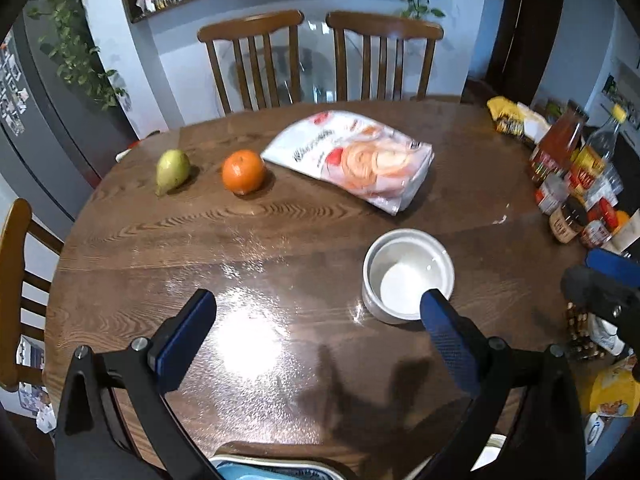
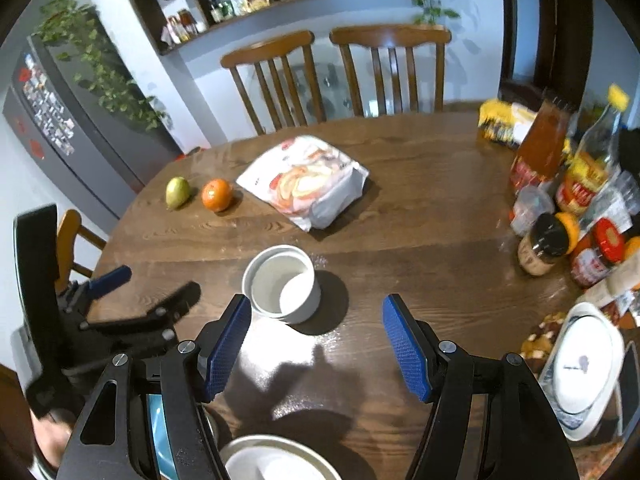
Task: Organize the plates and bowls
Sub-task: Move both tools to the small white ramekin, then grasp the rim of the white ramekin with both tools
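Observation:
A small white bowl [image 1: 408, 276] stands upright and empty on the round wooden table [image 1: 200, 232]; it also shows in the right wrist view [image 2: 282, 284]. My left gripper [image 1: 318, 304] is open and empty, its right finger just in front of the bowl. My right gripper [image 2: 316, 312] is open and empty, just short of the bowl and slightly to its right. A white plate with a blue rim [image 2: 582, 368] leans at the right edge. Another white dish [image 2: 276, 460] lies under my right gripper. A blue-rimmed dish [image 1: 276, 470] shows at the bottom of the left wrist view.
A pear [image 1: 172, 170], an orange [image 1: 243, 171] and a white food bag [image 1: 352, 158] lie at the far side. Bottles and jars [image 2: 568, 200] crowd the table's right side. Two wooden chairs [image 1: 320, 60] stand behind the table. The left gripper [image 2: 120, 300] appears at left in the right wrist view.

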`<state>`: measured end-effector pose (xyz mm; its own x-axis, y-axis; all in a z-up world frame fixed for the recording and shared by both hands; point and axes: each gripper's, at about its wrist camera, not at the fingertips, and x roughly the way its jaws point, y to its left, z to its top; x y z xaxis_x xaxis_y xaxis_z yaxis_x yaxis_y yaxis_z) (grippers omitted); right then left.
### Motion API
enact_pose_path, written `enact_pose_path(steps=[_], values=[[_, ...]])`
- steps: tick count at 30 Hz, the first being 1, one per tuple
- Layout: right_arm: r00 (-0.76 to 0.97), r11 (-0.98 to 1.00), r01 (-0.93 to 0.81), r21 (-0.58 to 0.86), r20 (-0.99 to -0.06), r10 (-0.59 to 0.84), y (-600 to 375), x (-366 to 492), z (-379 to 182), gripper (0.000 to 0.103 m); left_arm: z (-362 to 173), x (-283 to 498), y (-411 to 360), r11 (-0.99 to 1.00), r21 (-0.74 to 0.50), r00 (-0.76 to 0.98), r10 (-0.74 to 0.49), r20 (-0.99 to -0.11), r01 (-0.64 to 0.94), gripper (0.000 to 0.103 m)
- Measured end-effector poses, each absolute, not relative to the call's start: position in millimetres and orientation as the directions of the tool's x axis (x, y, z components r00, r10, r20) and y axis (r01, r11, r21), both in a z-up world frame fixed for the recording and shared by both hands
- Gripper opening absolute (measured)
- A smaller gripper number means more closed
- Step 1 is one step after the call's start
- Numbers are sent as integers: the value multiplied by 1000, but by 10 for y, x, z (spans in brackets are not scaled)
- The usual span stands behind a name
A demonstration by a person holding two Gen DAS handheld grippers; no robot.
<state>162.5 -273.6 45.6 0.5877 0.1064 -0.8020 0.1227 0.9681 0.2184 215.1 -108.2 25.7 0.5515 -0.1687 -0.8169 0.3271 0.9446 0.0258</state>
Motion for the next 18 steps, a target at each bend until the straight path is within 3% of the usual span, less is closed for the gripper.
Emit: enact_pose_path(steps=[13, 18], values=[[544, 922, 146, 358, -808, 228, -2814, 2104, -249, 69, -309, 2480, -1298, 952, -2, 490, -159, -857, 305, 100], [526, 923, 136, 360, -816, 241, -2791, 2170, -358, 65, -458, 2540, -1388, 945, -8, 455, -165, -875, 328, 91]])
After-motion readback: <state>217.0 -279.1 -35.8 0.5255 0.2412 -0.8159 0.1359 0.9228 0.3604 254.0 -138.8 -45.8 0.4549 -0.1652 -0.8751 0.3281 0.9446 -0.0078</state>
